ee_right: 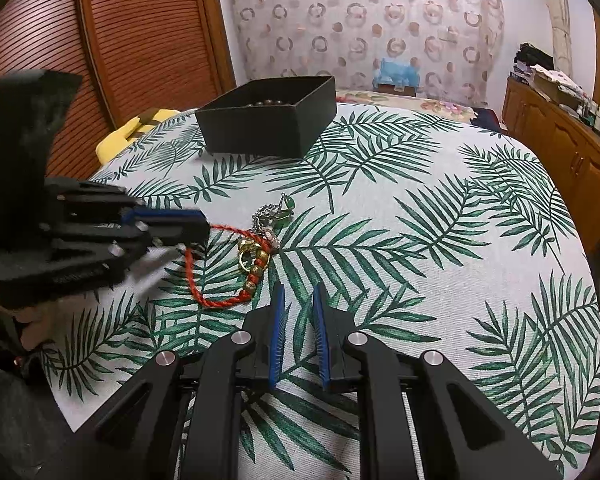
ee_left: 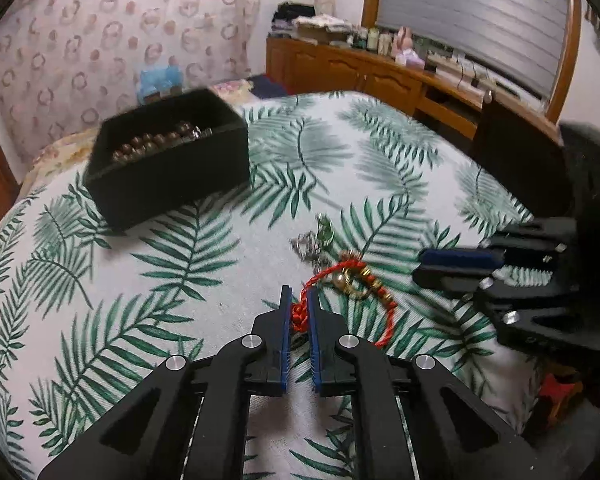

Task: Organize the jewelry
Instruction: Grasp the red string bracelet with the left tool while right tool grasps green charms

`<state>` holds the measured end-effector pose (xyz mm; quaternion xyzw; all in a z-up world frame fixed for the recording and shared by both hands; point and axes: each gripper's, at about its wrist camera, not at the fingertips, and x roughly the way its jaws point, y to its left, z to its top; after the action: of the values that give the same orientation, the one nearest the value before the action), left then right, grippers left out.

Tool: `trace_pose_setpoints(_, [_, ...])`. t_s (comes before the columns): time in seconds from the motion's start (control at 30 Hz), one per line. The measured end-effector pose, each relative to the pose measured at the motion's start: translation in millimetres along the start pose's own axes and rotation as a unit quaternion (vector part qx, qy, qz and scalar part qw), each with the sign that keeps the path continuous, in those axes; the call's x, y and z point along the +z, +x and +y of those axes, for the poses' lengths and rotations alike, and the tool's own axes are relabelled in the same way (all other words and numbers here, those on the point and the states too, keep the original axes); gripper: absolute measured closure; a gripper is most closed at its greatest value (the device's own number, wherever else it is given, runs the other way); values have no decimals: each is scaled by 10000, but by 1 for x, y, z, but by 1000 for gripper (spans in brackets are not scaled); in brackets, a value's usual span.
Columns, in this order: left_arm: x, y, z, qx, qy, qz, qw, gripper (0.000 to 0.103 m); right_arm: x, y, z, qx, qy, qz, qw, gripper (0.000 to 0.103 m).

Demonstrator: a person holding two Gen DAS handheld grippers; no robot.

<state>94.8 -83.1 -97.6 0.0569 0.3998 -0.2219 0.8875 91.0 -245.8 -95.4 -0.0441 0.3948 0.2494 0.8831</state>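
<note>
A red cord bracelet (ee_left: 388, 320) with gold beads lies on the leaf-print cloth (ee_left: 140, 280). My left gripper (ee_left: 300, 294) is shut on its knotted end, and the red knot shows between the blue pads. In the right wrist view the left gripper (ee_right: 204, 228) comes in from the left onto the cord (ee_right: 204, 300). A gold ring (ee_right: 246, 258) and a silver chain with a green pendant (ee_right: 278, 212) lie tangled beside it. My right gripper (ee_right: 298, 290) hovers just right of the pile, slightly open with nothing in it. A black box (ee_left: 172, 176) holding brown beads (ee_left: 152, 144) stands behind.
A wooden cabinet (ee_left: 380, 76) loaded with small items runs along the far right wall. A dark upright object (ee_left: 516, 160) stands at the table's right edge. A yellow item (ee_right: 116, 136) sits at the left edge, before a slatted wooden door (ee_right: 140, 40).
</note>
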Motion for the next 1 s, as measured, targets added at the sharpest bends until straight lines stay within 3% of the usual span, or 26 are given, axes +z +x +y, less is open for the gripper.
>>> trace_pose_setpoints(0.4, [8,-55,10,140,-206,-754,9968,97,9,2,1,-81,-96,35,9999,87])
trace_pose_setpoints(0.57, [4,-62,26,213,-375,-854,9954,97,28,4,5,-70,-203,-20,9998,86])
trace_pose_setpoints(0.67, [1,-66,34,248,-466,-896,9946,97,40,11,7,-35,-235,-12,9997,71])
trace_pose_setpoints(1.0, [-10,-71,52,322,-665,-936,9929,97,61,49,9,116,-211,321,9992,71])
